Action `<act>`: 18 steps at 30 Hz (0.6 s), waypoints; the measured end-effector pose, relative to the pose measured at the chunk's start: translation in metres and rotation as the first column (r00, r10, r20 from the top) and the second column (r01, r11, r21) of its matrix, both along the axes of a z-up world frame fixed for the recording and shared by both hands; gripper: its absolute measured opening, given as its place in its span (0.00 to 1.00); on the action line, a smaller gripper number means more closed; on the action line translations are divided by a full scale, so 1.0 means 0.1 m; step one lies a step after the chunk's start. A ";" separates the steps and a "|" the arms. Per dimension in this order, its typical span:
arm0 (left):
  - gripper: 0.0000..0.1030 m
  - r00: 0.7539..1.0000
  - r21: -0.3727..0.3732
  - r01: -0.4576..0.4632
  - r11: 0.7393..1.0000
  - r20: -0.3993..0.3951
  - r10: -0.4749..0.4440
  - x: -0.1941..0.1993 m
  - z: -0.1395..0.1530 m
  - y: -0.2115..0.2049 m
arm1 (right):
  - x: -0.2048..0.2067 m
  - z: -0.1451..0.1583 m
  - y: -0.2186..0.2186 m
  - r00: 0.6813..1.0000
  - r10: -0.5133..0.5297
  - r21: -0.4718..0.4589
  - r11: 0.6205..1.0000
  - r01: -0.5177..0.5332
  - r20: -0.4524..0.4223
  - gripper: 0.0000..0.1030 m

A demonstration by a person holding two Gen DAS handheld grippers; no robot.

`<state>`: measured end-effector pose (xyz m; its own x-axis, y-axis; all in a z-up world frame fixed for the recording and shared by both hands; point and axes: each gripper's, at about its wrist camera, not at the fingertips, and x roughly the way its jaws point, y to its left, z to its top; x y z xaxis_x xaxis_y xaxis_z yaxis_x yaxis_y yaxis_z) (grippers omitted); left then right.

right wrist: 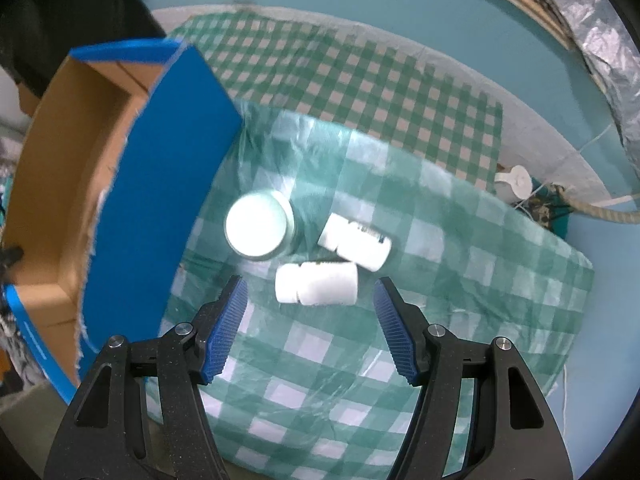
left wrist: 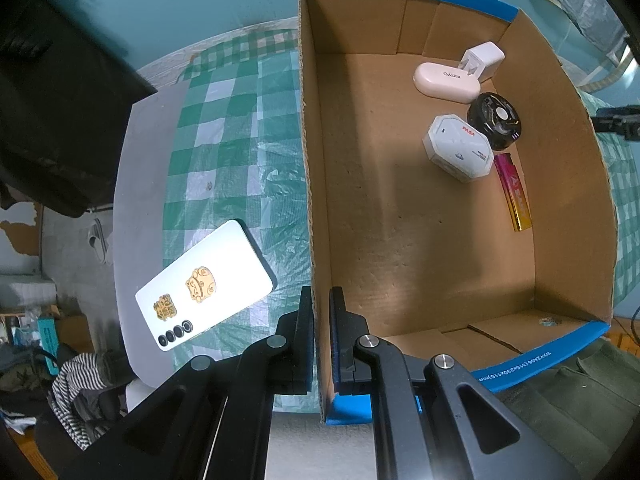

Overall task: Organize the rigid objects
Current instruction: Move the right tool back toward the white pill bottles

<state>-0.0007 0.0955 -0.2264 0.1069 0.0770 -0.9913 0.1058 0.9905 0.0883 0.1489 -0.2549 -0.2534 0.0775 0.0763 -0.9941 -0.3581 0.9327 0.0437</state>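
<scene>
My left gripper [left wrist: 320,312] is shut on the left wall of an open cardboard box [left wrist: 316,184] with blue rims. On the box floor lie a white oval case [left wrist: 446,82], a white charger [left wrist: 484,60], a black round object [left wrist: 496,120], a white octagonal box [left wrist: 458,148] and a pink-and-gold bar [left wrist: 514,196]. My right gripper [right wrist: 310,284] is open and points down over a white bottle [right wrist: 316,283] that lies on its side; the pads stand clear of it. A second white bottle [right wrist: 354,242] and a round tin with a shiny lid [right wrist: 258,226] lie just beyond.
A white phone [left wrist: 204,292] with gold stickers lies face down on the green checked cloth [left wrist: 240,140], left of the box. The box's blue outer wall [right wrist: 160,200] stands close to the left of the tin. Clutter and clothing lie on the floor beyond the table edge.
</scene>
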 end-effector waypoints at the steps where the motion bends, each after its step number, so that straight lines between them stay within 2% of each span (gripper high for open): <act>1: 0.07 1.000 0.001 0.000 1.000 -0.001 0.000 0.00 0.00 0.00 | 0.00 -0.03 0.00 1.000 0.001 -0.001 1.000 -0.001 -0.004 0.64; 10: 0.07 1.000 0.001 -0.004 1.000 0.001 0.004 0.01 0.00 0.00 | 0.01 -0.30 0.05 0.999 0.019 -0.023 1.000 -0.020 -0.033 0.64; 18: 0.07 1.000 -0.002 -0.013 1.000 0.000 0.013 0.02 -0.01 0.02 | 0.06 -0.49 0.01 0.998 0.031 -0.080 0.996 -0.036 -0.053 0.64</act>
<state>0.0009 0.0972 -0.2275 0.1058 0.0768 -0.9914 0.0928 0.9919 0.0868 0.1548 -0.2541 -0.3026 0.0243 -0.0028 -0.9997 -0.3884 0.9214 -0.0120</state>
